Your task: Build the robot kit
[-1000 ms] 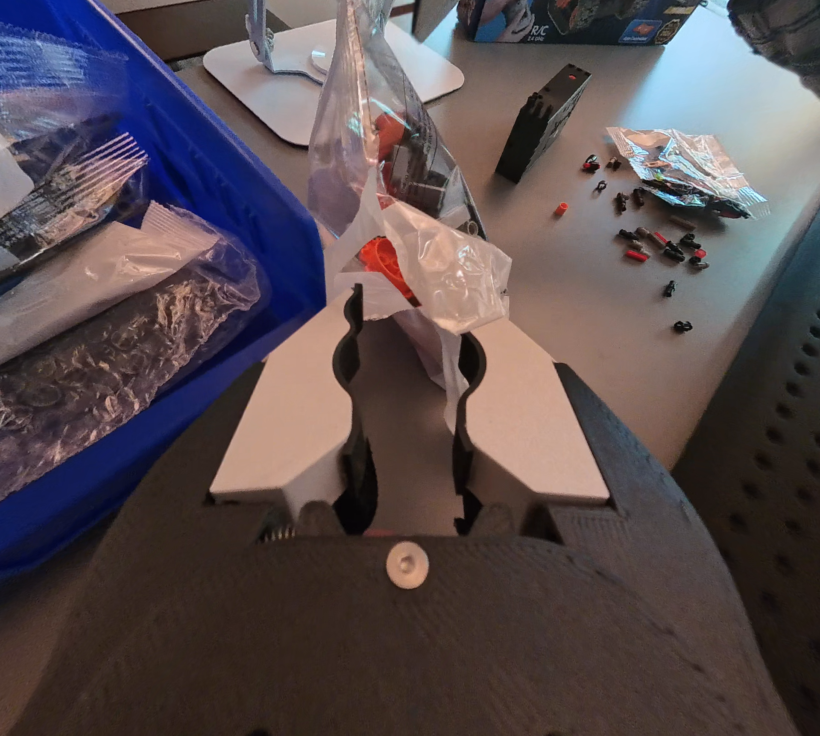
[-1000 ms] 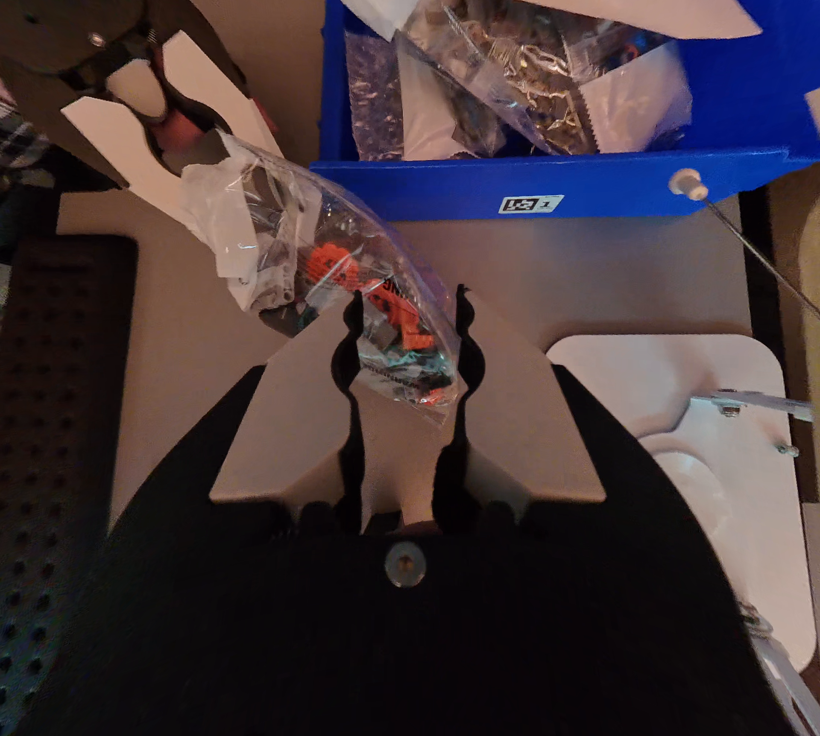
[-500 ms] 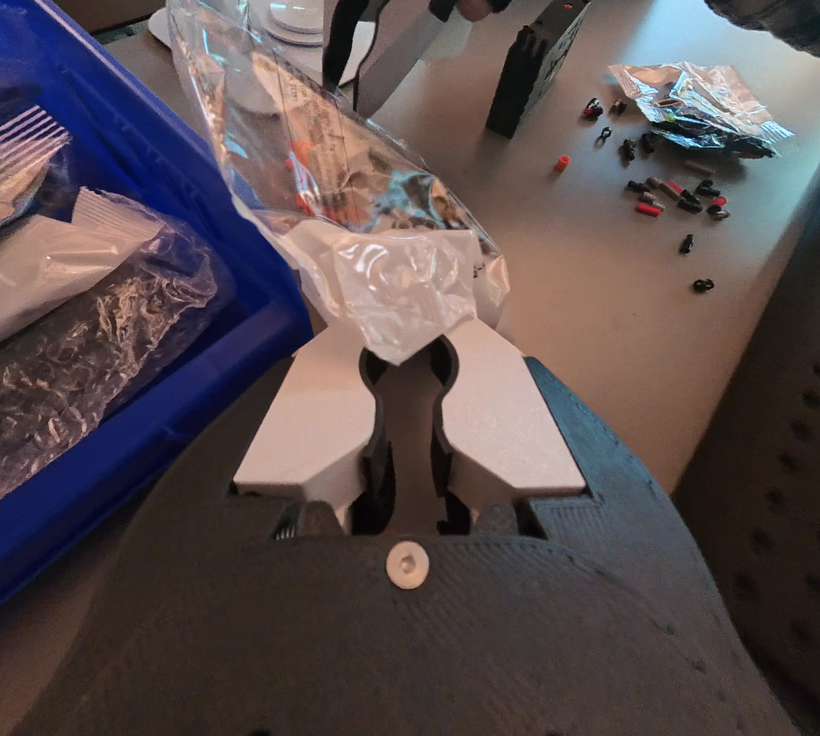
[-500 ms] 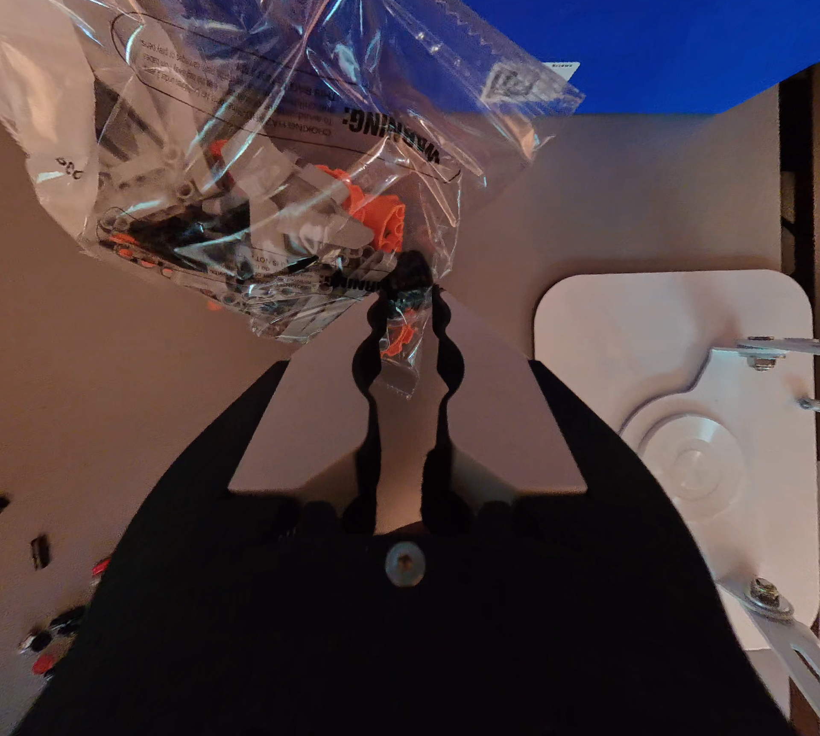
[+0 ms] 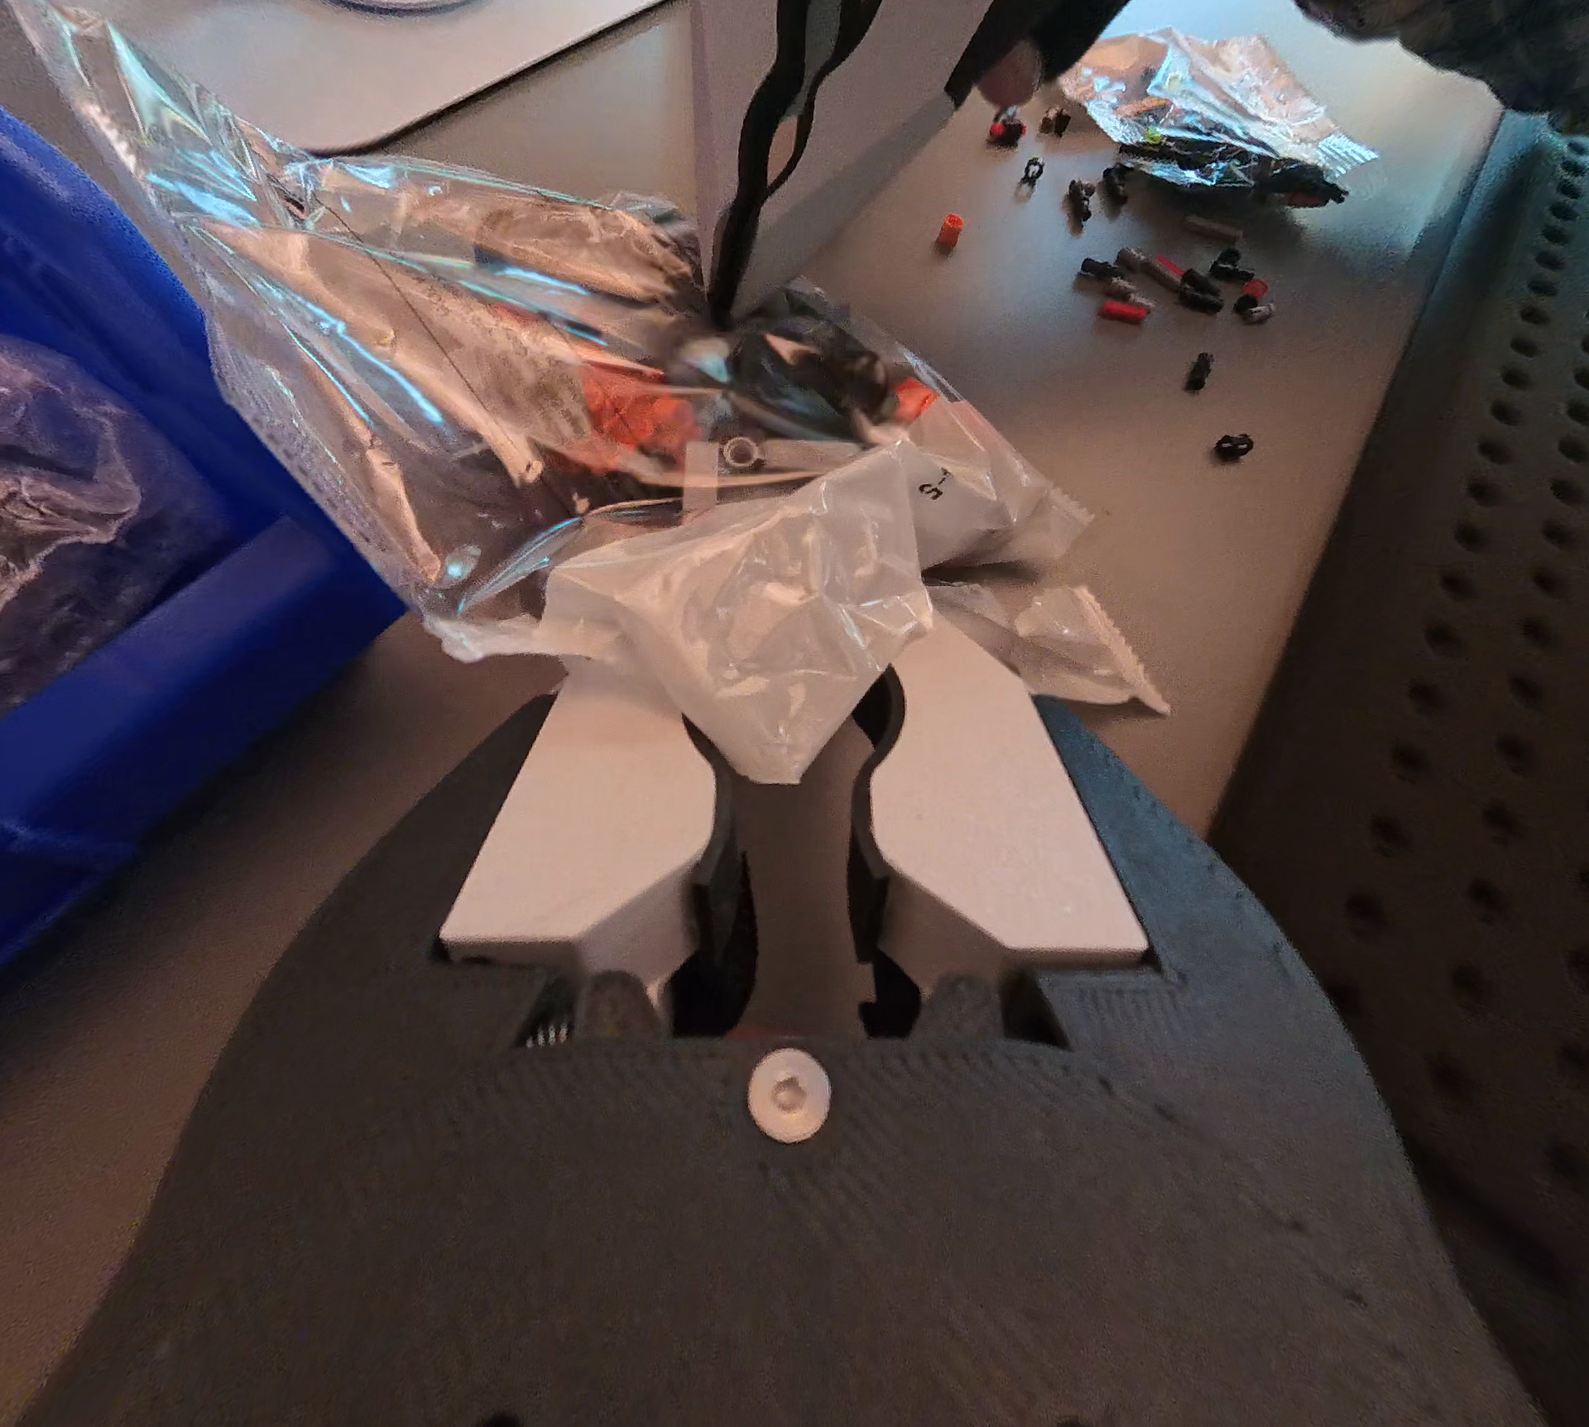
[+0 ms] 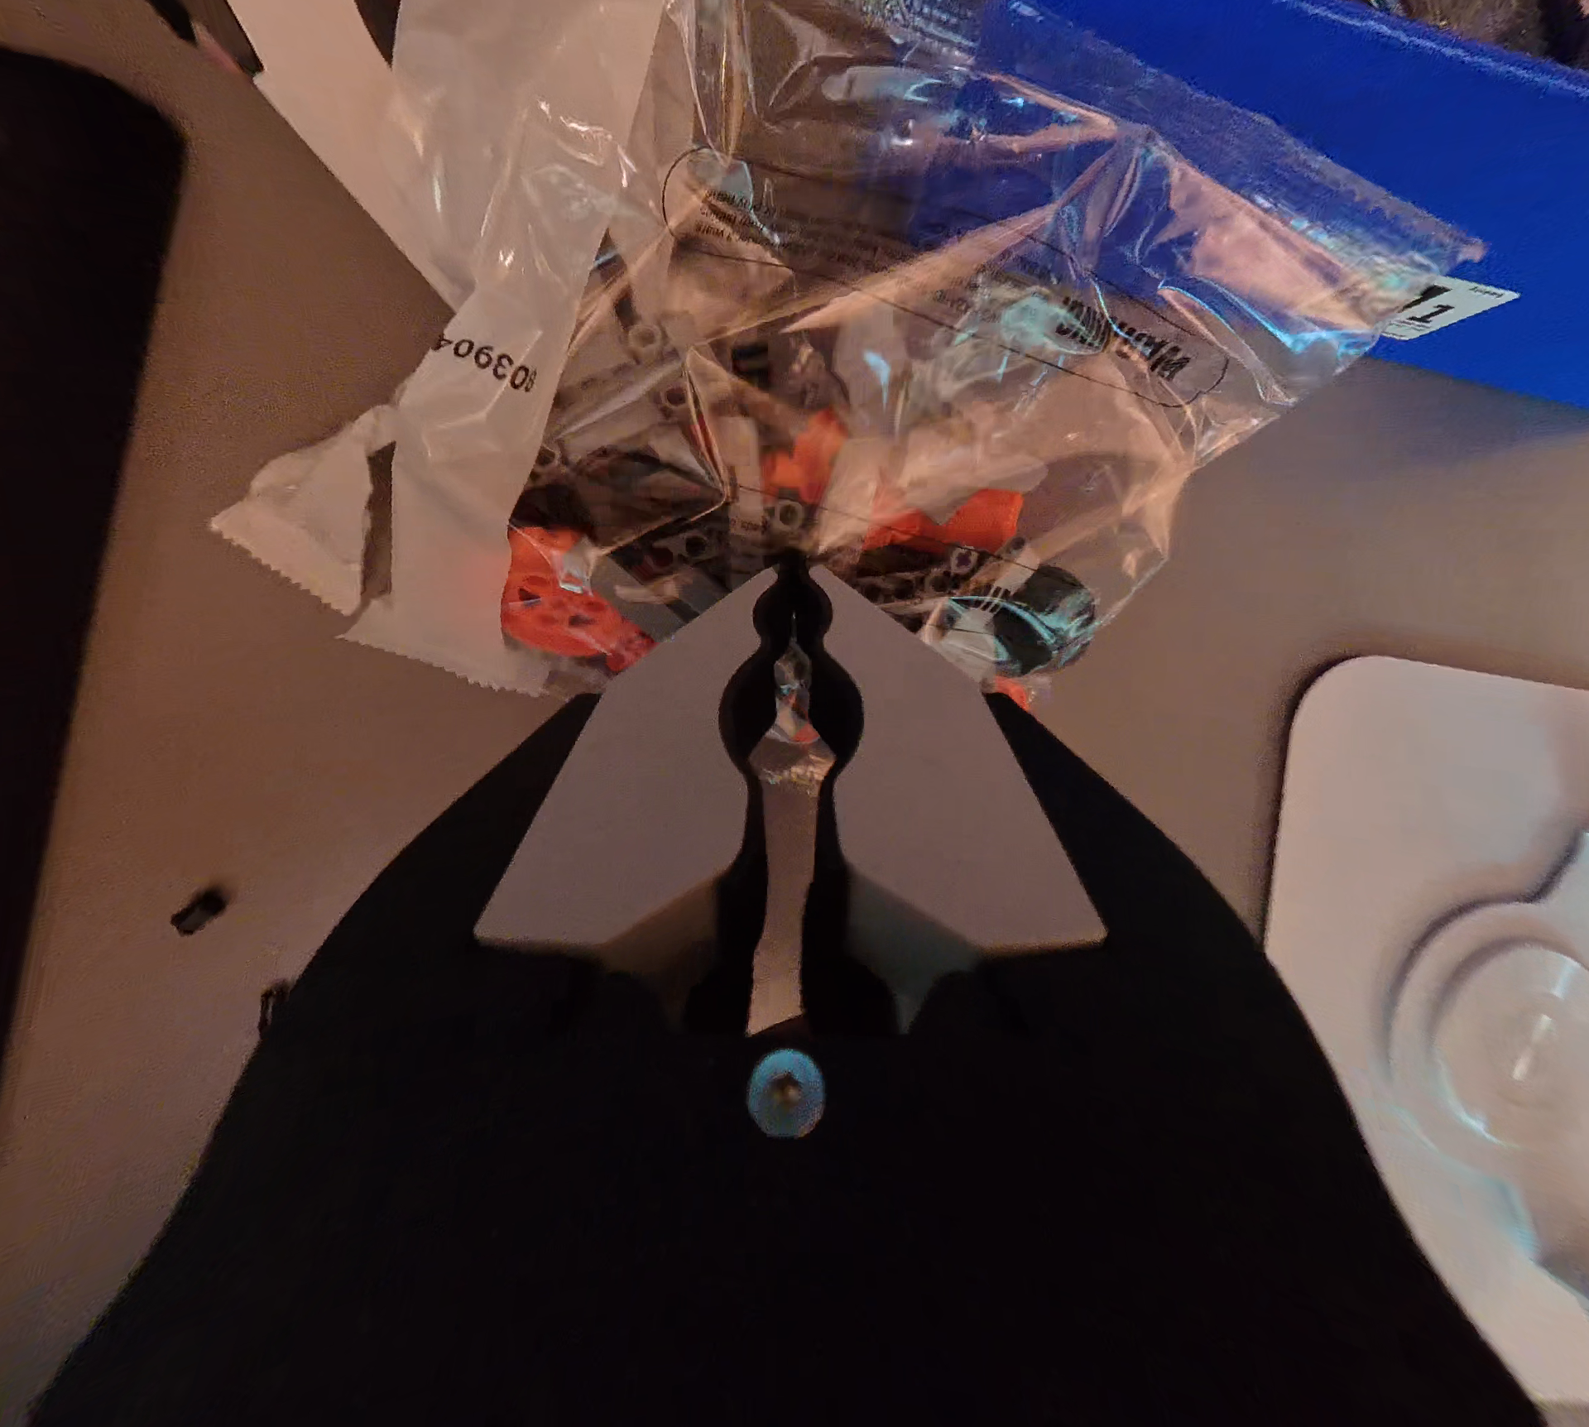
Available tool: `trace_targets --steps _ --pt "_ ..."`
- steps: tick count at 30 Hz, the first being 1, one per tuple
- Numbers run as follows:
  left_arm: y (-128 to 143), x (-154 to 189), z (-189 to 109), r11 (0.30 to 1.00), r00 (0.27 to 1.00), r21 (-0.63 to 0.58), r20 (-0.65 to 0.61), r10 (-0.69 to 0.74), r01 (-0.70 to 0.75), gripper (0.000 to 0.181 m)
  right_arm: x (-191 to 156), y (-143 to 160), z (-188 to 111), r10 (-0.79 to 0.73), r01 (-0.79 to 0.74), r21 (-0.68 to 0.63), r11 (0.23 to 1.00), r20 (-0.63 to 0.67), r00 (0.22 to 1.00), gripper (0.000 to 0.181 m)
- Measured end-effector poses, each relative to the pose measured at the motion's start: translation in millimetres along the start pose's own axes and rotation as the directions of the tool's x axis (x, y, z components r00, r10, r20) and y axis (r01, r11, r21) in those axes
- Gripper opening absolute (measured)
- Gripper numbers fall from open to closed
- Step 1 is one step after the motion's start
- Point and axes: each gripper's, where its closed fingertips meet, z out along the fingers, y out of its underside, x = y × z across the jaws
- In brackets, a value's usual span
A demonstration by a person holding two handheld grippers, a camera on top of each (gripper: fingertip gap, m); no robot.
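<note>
clear parts bag (image 6: 860, 388) pinched in my right claw (image 6: 793, 569), left claw (image 5: 795, 685) grips its crumpled white end, tips hidden

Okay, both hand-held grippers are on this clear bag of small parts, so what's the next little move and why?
Probably ease the two apart to tear it open. The right hand-held gripper is shut on the clear bag at one edge, and the left hand-held gripper pinches its white end, so the bag hangs between them above the table, beside the blue bin. Keep it low, so parts land on the table.
</note>
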Motion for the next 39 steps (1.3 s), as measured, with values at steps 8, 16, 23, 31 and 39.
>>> trace_targets --steps 8,16,23,31,39 --pt "14.9 -7.9 4.0 0.994 0.989 -0.098 0.13 0.067 -0.054 0.013 -3.8 1.5 5.2 0.002 -0.001 0.022 1.0 -0.05 0.999 0.0" --pt "16.8 -2.5 0.5 0.994 0.99 -0.092 0.118 0.074 -0.064 0.018 -33.4 17.1 -25.8 -0.005 0.005 -0.021 1.0 -0.029 1.0 0.024" --pt "19.2 -1.2 -5.0 0.993 0.987 -0.096 0.138 0.082 -0.069 0.028 -50.4 52.7 -25.8 0.204 -0.204 -0.015 0.979 -0.012 0.979 0.037" --pt "25.2 6.5 2.0 0.983 0.985 -0.152 0.12 0.123 -0.105 0.019 -51.9 49.1 -11.4 0.489 -0.489 0.13 0.862 0.037 0.872 0.035" --pt "27.9 14.6 9.6 0.972 0.979 -0.179 0.104 0.174 -0.154 0.02 -43.2 38.8 -6.3 0.533 -0.528 0.201 0.825 0.034 0.845 0.017"
